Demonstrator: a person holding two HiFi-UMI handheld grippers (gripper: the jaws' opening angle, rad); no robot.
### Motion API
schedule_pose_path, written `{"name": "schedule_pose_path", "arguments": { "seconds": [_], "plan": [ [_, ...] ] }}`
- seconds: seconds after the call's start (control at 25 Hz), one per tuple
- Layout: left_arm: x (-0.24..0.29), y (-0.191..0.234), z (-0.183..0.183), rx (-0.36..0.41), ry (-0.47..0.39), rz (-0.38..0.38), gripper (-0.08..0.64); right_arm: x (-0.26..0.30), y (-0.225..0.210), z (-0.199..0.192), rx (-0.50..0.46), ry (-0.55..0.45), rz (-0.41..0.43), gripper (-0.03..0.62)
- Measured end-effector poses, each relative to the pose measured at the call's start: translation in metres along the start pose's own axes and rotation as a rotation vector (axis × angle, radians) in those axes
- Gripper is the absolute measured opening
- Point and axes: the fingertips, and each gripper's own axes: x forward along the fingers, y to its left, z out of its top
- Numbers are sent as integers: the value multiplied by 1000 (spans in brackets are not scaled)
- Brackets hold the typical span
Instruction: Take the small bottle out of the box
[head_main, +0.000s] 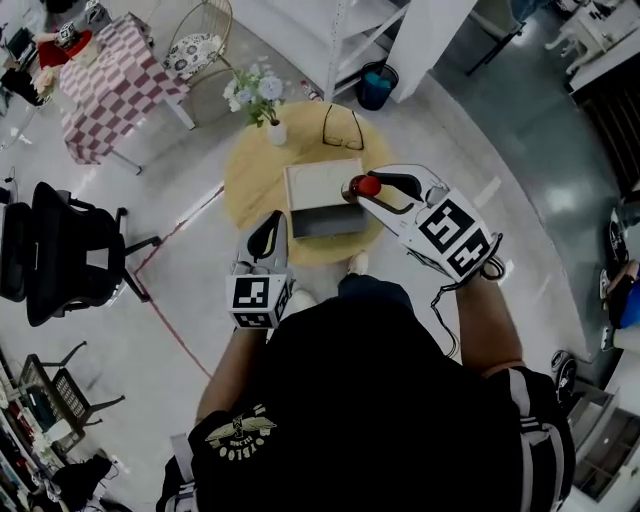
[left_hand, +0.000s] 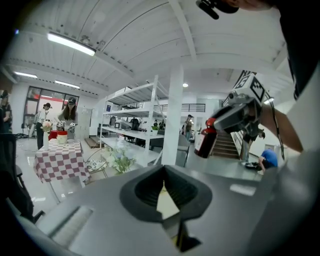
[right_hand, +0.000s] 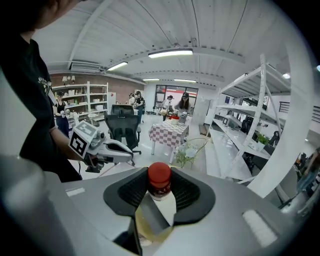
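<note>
From the left in the head view: a black office chair (head_main: 60, 250) on the pale floor (head_main: 180, 330), with a checked-cloth table (head_main: 100, 85) beyond it in the top corner.

Next, the left tool (head_main: 268, 236), seen over the near-left rim of the round wooden table (head_main: 245, 185). In the left gripper view, closed together at the far end, with only a thin pale wedge behind the meeting point and nothing held.

On the round table, toward its far side, a white vase of pale flowers (head_main: 262, 100). Right of that, a pair of glasses (head_main: 343, 128) lying flat.

At the table's middle, the box (head_main: 322, 198), pale on top and dark grey on its near side, just beyond the left tool and apart from it.

Further right, the right tool (head_main: 372, 188), clamped on the small bottle (head_main: 364, 186). Red cap up, dark body pinched between both black pads (right_hand: 131, 192) in the right gripper view.

Bottle out of the box, held in the air over the box's right edge. From the left gripper view, hanging free against the room with nothing under it.

Beyond the table to the right, a blue bin (head_main: 377, 85) beside white shelving (head_main: 330, 30).
</note>
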Motion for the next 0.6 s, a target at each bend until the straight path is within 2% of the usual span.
{"name": "schedule_pose_path", "arguments": {
  "seconds": [0.24,0.36,0.6],
  "plan": [
    [3,5,7,-10,9,29,0,2,-10,4,-2,2,-8,150],
    [11,8,10,-13,13,47,0,10,-19,0,-10,-6,13,150],
    [32,19,3,13,32,85,0,41,-36,-27,13,50,74,150]
  ]
}}
